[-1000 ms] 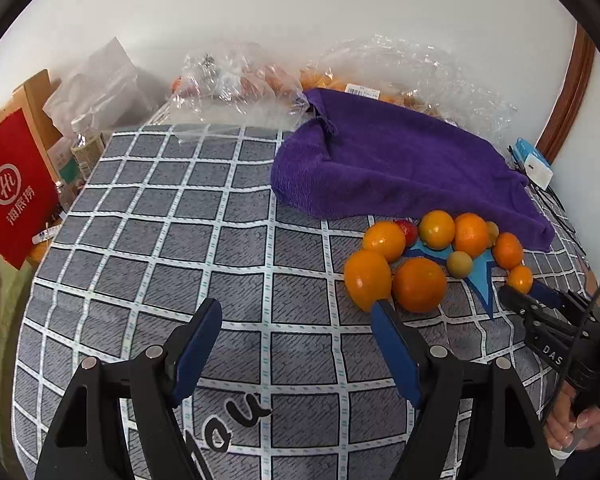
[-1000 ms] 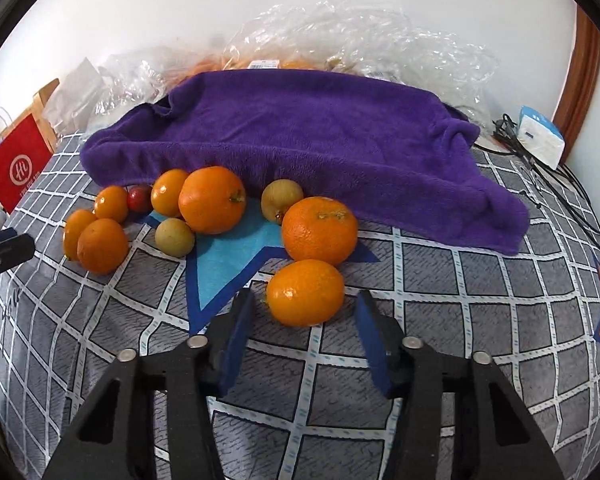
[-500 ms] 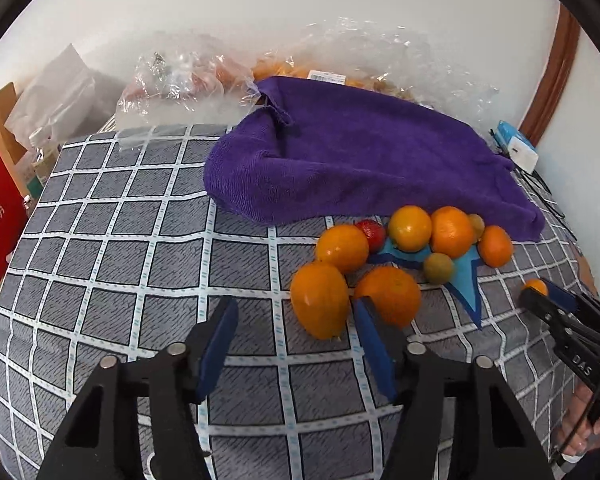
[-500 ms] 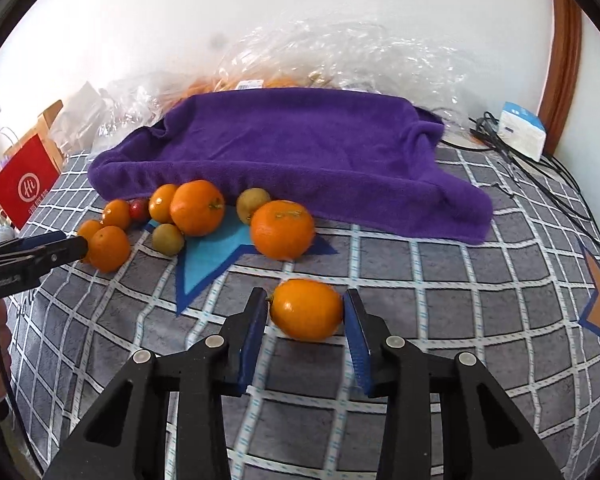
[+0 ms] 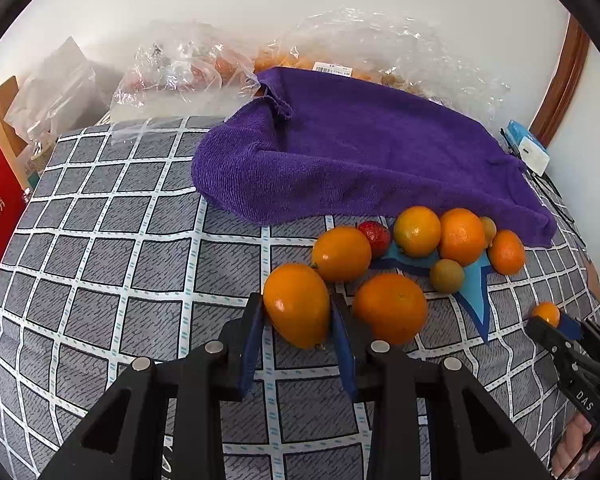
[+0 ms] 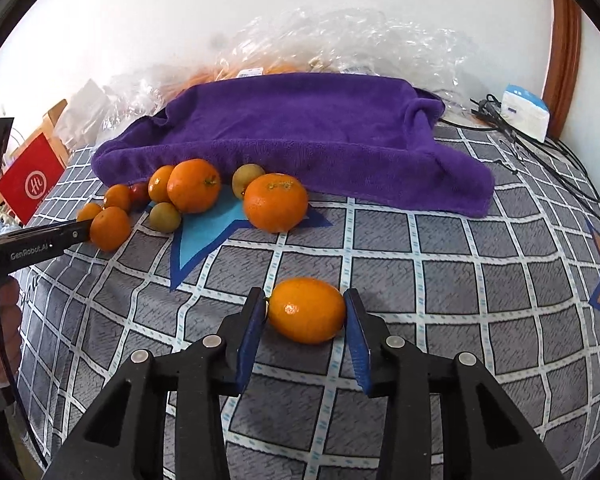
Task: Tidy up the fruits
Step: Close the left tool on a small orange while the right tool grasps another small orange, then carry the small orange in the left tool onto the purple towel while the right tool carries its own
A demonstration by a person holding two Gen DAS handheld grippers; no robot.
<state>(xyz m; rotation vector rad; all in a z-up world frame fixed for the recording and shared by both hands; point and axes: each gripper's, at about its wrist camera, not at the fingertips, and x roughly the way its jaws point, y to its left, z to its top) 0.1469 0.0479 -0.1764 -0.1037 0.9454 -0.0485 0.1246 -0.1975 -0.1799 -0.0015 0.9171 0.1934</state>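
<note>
Left gripper (image 5: 298, 312) closed onto an oval orange (image 5: 297, 305), both blue pads touching its sides, fruit at the near-left edge of the pile on the checked cloth (image 5: 112, 264). Just right of it, a round orange (image 5: 391, 307), close to the right pad but whether touching cannot be told. Behind, a 3rd orange (image 5: 341, 254), a red strawberry (image 5: 376, 237), 2 more oranges side by side (image 5: 417, 231) (image 5: 462, 236), a small green-brown fruit (image 5: 447, 276) on the blue star print (image 5: 474, 292), and a tangerine (image 5: 507, 252) at the right end. Purple towel (image 5: 360, 160) spread behind the pile, its front edge beside the back row of fruit. Clear plastic bags (image 5: 180, 76) against the wall.

Right gripper (image 6: 305, 316) clamped on a separate orange (image 6: 306, 310), well apart from the pile, low over the cloth; left pad touching its end, right pad at the other end. Large tangerine (image 6: 276, 202) nearest of the pile, at the towel's front edge. White box (image 6: 526, 110) and black cables (image 6: 540, 152) far right; red bag (image 6: 30, 184) far left.
</note>
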